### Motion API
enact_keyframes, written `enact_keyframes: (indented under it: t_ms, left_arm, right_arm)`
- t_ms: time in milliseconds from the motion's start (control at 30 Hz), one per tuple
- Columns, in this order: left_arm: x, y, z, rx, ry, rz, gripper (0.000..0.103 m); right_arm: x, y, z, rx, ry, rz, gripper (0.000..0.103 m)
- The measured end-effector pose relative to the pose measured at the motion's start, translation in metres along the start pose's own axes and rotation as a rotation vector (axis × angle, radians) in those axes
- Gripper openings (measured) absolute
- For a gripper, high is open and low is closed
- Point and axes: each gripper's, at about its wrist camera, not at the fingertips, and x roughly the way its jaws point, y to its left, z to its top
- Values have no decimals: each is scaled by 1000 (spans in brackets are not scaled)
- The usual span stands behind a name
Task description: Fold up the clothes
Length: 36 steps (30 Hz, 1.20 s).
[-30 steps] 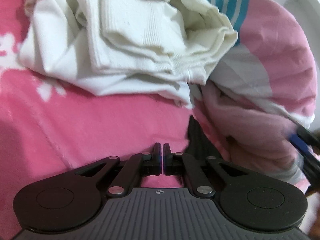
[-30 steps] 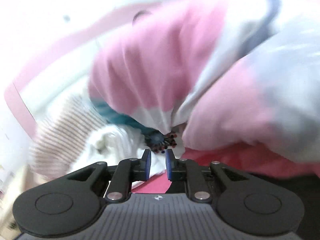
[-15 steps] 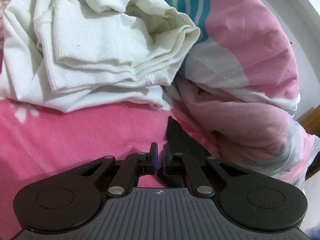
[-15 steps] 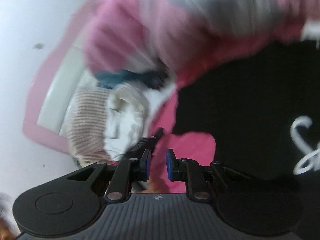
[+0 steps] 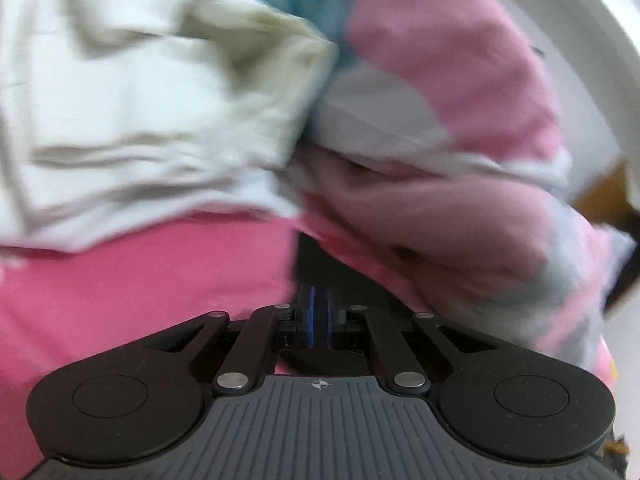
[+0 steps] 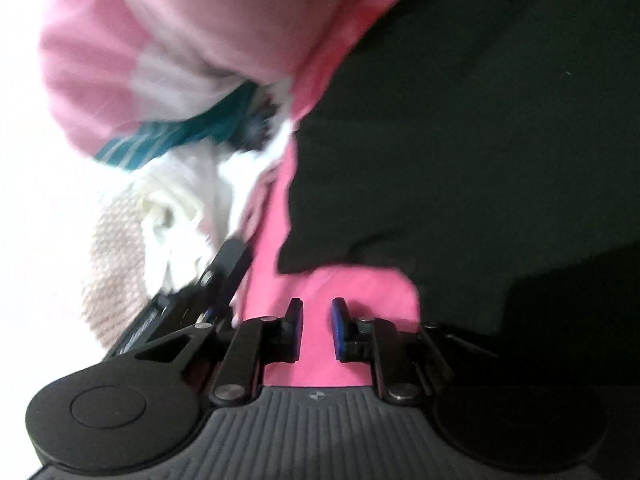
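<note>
The left tongs (image 5: 318,316) are closed on a black garment (image 6: 460,140) corner; the right tongs (image 6: 316,328) stand parted, empty. The thin pinch may slip, spoiling the fold.

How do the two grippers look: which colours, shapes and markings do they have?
Both look alike. The left gripper and right gripper have a grey ribbed body with a small crosshair mark, two black rounded lobes with circular discs, black link arms with silver rivets, and fingers faced with blue pads.
</note>
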Motion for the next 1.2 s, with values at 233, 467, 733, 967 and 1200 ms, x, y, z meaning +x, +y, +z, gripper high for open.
enact_keyframes:
  t_ms: [233,467,733,967,1200]
  left_arm:
    - [34,-10,-20,56,153,30,5]
    - [34,-6,-24,67,153,68,7]
    - [36,-9,-28,105,145,89,7]
    - [34,-4,-25,63,153,78,7]
    - [36,-6,-26,82,145,86,7]
  right_arm:
    - [-73,4,30,-114,-207,-80,17]
    - [-48,-14,109,-155,-283,-243,17]
    - [-47,0,141,-335,-488,-421,14]
    - [-155,-13,111,-367,-515,-475,17]
    - [-150,-33,141,-410,-389,-603,35]
